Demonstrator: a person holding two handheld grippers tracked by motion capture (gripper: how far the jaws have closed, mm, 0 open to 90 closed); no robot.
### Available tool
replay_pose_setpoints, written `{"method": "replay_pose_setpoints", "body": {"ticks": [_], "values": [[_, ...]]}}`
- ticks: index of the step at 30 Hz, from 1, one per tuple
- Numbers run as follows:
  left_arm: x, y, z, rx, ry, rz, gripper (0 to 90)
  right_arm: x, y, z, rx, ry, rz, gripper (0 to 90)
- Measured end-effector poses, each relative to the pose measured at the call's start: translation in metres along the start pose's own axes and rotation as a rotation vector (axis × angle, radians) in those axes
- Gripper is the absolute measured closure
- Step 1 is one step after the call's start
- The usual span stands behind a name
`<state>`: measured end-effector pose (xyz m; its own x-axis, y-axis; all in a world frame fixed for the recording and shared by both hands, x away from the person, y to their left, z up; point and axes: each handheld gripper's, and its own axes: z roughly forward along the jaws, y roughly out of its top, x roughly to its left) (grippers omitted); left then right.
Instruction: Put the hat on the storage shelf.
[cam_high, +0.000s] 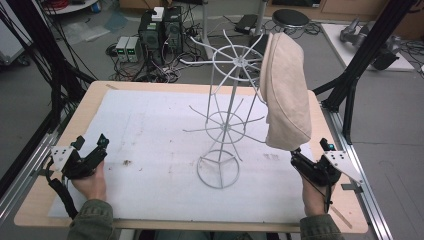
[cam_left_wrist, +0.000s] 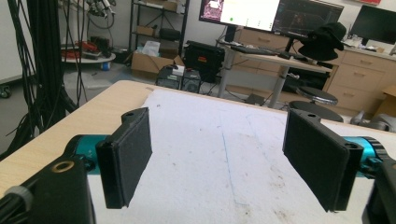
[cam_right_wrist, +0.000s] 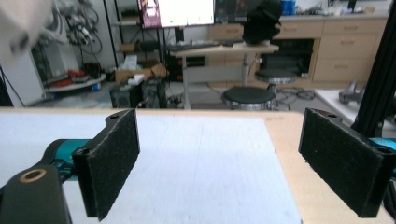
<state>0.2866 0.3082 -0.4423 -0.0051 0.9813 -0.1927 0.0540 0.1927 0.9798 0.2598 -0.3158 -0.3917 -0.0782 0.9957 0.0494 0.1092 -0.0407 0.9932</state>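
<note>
A white wire hat rack (cam_high: 223, 125) stands on the white mat in the middle of the table. A beige cap (cam_high: 285, 95) hangs from one of its upper right arms, reaching down toward the table's right side. My right gripper (cam_high: 310, 150) is held just below and in front of the cap's lower edge, open and holding nothing. Its own view shows the two black pads (cam_right_wrist: 112, 161) wide apart over the mat, with a blurred beige shape (cam_right_wrist: 21, 18) at the top left. My left gripper (cam_high: 91, 141) rests open near the table's left edge, its pads (cam_left_wrist: 126, 156) spread with nothing between them.
The wooden table (cam_high: 95, 100) carries a white mat (cam_high: 150, 130) with a few small marks. Black frame posts (cam_high: 360, 55) rise at the right and cables hang at the left. On the floor beyond are computers (cam_high: 160, 30) and a stool (cam_high: 290, 19).
</note>
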Motion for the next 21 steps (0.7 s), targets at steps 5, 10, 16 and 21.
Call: {"method": "replay_pose_setpoints", "body": {"ticks": [5,10,16,21], "values": [[0.0,0.0,0.0,0.0,0.0,-0.001,24.0,0.002,-0.013,0.0,0.024,-0.012,0.006,11.6],[0.0,0.0,0.0,-0.001,0.0,-0.002,24.0,0.005,-0.018,-0.001,0.028,-0.004,0.001,11.6],[0.0,0.0,0.0,0.0,0.0,-0.003,24.0,0.009,-0.026,-0.002,0.03,0.003,0.0,11.6],[0.0,0.0,0.0,0.001,-0.002,-0.004,24.0,0.004,-0.033,-0.001,0.047,-0.004,0.04,11.6]]}}
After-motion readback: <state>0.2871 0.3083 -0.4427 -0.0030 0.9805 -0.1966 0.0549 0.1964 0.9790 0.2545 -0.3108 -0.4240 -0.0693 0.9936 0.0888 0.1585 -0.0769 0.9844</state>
